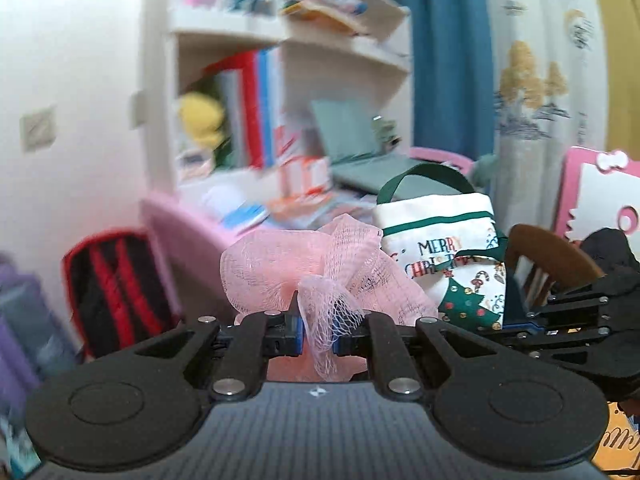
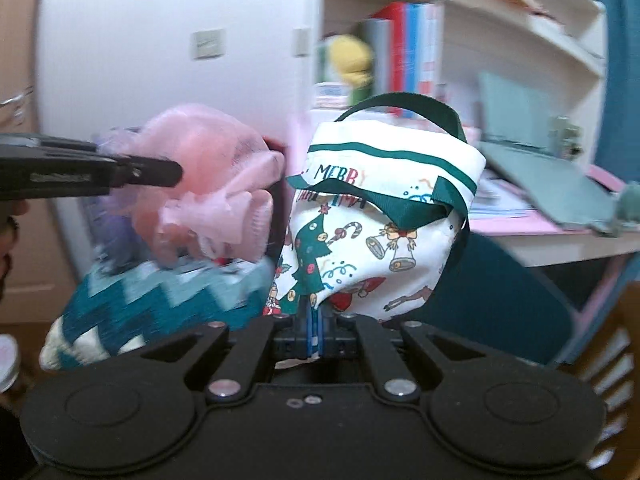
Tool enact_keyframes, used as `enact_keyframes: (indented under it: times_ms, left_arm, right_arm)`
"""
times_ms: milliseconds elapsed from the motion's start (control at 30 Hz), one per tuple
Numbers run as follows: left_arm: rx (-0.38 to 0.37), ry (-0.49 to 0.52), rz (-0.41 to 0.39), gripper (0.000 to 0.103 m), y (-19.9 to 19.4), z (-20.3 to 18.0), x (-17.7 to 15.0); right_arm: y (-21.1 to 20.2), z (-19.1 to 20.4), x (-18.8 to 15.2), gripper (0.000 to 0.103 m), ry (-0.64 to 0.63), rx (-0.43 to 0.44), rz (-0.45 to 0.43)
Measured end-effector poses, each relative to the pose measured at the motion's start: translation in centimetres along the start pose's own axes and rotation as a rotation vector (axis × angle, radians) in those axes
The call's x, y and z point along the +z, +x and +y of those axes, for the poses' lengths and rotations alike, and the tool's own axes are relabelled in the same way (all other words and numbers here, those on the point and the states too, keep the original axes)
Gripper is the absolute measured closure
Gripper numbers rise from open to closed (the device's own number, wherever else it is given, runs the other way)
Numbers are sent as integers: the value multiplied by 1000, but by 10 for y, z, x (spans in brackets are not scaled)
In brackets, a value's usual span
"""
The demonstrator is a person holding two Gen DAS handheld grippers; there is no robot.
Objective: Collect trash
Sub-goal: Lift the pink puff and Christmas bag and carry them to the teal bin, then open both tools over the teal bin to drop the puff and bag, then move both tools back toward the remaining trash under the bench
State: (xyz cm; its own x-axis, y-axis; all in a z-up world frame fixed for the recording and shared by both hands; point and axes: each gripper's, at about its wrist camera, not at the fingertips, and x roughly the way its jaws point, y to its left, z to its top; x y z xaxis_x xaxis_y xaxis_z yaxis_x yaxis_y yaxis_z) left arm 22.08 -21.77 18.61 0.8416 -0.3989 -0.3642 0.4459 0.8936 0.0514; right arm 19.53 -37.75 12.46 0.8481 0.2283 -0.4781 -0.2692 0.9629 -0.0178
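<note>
The left hand-held gripper [image 1: 319,330] pinches a pink mesh sponge [image 1: 304,268], held in the air; the right hand-held gripper [image 2: 315,330] pinches a Christmas bag [image 2: 384,216] beside it; bagging the sponge seems left.

Left gripper [image 1: 319,330]: jaws clamped on pink mesh pouf [image 1: 320,268]. Christmas-print cloth bag [image 1: 444,248] just beside, right. Behind: pink desk [image 1: 180,224], blurred bookshelf [image 1: 256,92], possibly folders.
</note>
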Motion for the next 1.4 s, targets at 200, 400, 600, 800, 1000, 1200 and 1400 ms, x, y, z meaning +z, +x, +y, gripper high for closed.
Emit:
enact_keyframes:
  times_ms: [200, 400, 600, 800, 1000, 1200, 1400]
  left_arm:
    - [-102, 17, -5, 91, 45, -52, 36]
    - [-150, 59, 52, 91, 97, -94, 35]
    - [-129, 87, 158, 91, 150, -112, 18]
    - [-117, 70, 281, 91, 191, -115, -7]
    - [-127, 19, 342, 91, 207, -109, -16]
    - [-138, -36, 341, 68, 201, -102, -16]
    - [-135, -43, 301, 50, 175, -93, -11]
  right_arm:
    - [-6, -63, 0, 100, 52, -124, 17]
    - [3, -99, -4, 100, 75, -172, 55]
    - [21, -109, -16, 100, 72, -165, 133]
    - [45, -113, -24, 98, 77, -148, 210]
    - [49, -113, -22, 86, 86, -132, 222]
    - [40, -113, -19, 78, 87, -134, 206]
    - [24, -109, -14, 73, 103, -122, 184]
